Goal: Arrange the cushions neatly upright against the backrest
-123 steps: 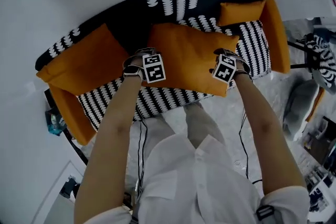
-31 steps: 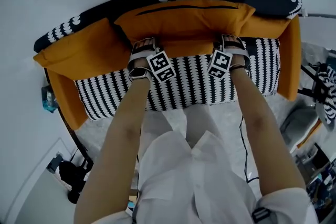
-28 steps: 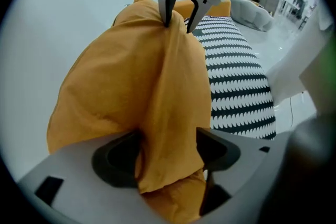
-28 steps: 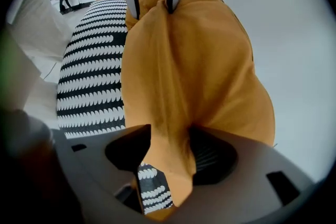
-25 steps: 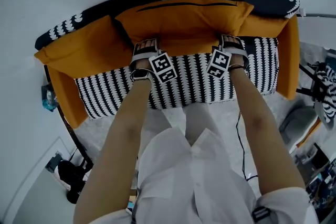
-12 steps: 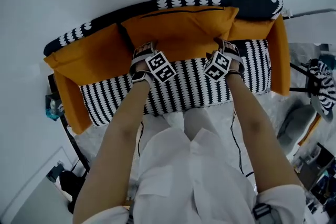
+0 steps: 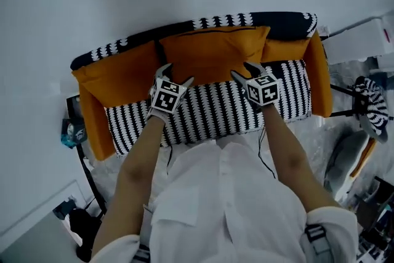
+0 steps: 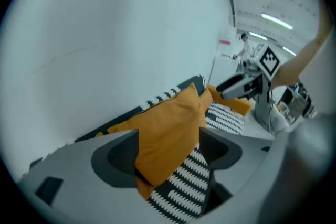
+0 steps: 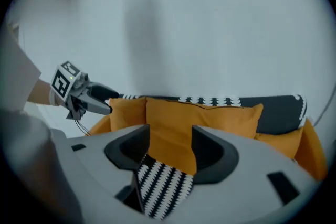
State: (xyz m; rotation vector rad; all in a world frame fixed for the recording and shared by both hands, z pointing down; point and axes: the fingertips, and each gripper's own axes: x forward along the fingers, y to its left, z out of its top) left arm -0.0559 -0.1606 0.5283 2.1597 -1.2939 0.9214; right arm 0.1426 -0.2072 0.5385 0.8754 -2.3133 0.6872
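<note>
While only head view shows whole sofa, left gripper and just-narrowing right gripper gape empty.

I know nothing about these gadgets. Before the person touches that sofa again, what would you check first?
1. The middle cushion stands upright against the backrest: ok.
2. The left gripper is free: ok, its jaws are apart and it is clear of the cushions.
3. The right gripper is free: ok, its jaws are apart; they have just closed a little, with nothing gripped between them.
4. The left cushion is upright: looks ok, it leans back in the corner.
5. The small right cushion is upright: cannot tell, little of it shows.
</note>
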